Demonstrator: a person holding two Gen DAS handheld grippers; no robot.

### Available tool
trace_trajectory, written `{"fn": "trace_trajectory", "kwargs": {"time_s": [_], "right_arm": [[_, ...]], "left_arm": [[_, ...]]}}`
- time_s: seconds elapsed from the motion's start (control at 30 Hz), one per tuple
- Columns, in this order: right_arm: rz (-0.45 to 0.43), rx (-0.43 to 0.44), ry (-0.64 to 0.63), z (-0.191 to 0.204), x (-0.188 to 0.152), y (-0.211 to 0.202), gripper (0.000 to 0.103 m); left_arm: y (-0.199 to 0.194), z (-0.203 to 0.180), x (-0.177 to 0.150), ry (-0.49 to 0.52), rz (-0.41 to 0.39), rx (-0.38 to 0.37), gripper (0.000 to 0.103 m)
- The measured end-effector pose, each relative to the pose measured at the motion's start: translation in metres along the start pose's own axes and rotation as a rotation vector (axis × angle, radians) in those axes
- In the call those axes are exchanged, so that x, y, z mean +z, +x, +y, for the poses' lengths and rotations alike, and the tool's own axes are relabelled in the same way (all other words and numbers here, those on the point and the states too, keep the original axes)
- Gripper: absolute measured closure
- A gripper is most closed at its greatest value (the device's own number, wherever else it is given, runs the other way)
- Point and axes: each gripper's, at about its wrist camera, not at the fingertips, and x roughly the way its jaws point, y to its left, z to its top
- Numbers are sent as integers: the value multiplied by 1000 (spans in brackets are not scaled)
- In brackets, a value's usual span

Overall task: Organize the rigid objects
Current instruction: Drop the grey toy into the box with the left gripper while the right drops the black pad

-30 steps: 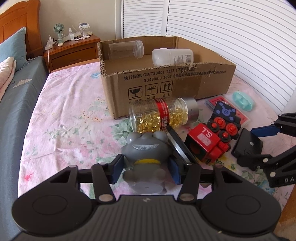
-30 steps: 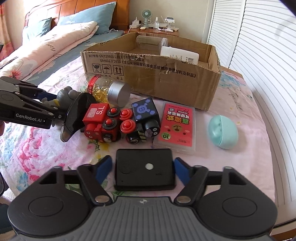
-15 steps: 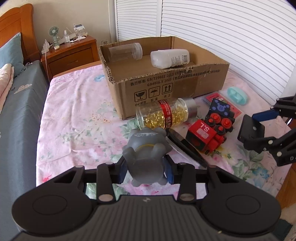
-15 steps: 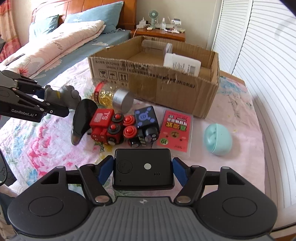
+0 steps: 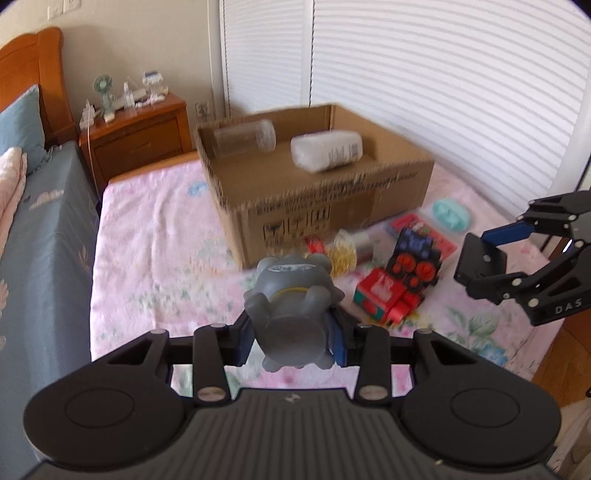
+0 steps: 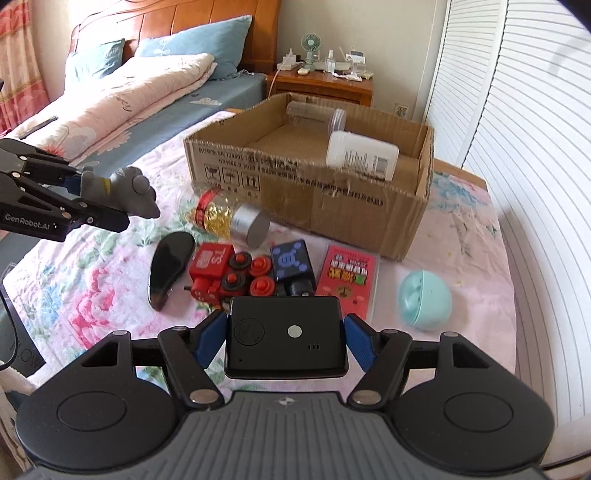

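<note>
A home bedroom — wooden headboard (image 6: 207, 22), pillows (image 6: 199, 48), quilt (image 6: 122, 107), bedside cabinet (image 5: 136, 136) — with louvred doors (image 5: 443, 92).

Black tongs (image 5: 291, 334), blue pads (image 6: 210, 338)

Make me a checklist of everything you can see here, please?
Surface: floral sheet on a bed.
Job's things: grey toy and black box held; two bottles in the carton; pill jar, red toy, dark case, card pack, teal egg on the sheet.
Clutter: nothing seen.
Grippers: left gripper shut on toy; right gripper shut on box.
Cables: one at the nightstand.
Surroundings: pillows, shutters.
</note>
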Motion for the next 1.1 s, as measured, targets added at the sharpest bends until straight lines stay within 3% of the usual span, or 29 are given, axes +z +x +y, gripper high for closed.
{"fn": "trace_trajectory", "kwargs": {"time_s": [0.27, 0.53, 0.57, 0.6, 0.63, 0.67, 0.7, 0.77, 0.9, 1.1], "right_arm": [[-57, -11, -62, -7, 31, -13, 29], [-106, -44, -96, -16, 58, -19, 29], [-110, -44, -99, -16, 60, -19, 29], [-115, -45, -101, -17, 63, -20, 29], [-119, -47, -102, -18, 64, -20, 29], [-120, -47, -104, -19, 65, -20, 29], [-120, -48, -105, -19, 66, -20, 29], [-120, -51, -110, -19, 67, -19, 29], [-113, -49, -108, -23, 69, -15, 29], [-104, -46, -87, -31, 81, -6, 29]], "left_arm": [[2, -1, 53, 51, -98, -2, 64], [51, 10, 115, 56, -114, 47, 63], [57, 13, 121, 48, -124, 57, 61], [64, 15, 127, 41, -139, 69, 51], [70, 17, 132, 35, -149, 85, 38], [75, 20, 135, 20, -151, 117, 11], [79, 21, 135, -1, -163, 162, 2], [82, 22, 132, -1, -176, 188, 2], [82, 20, 120, -13, -112, 124, 1], [66, 8, 103, -16, -97, 81, 1]]}}
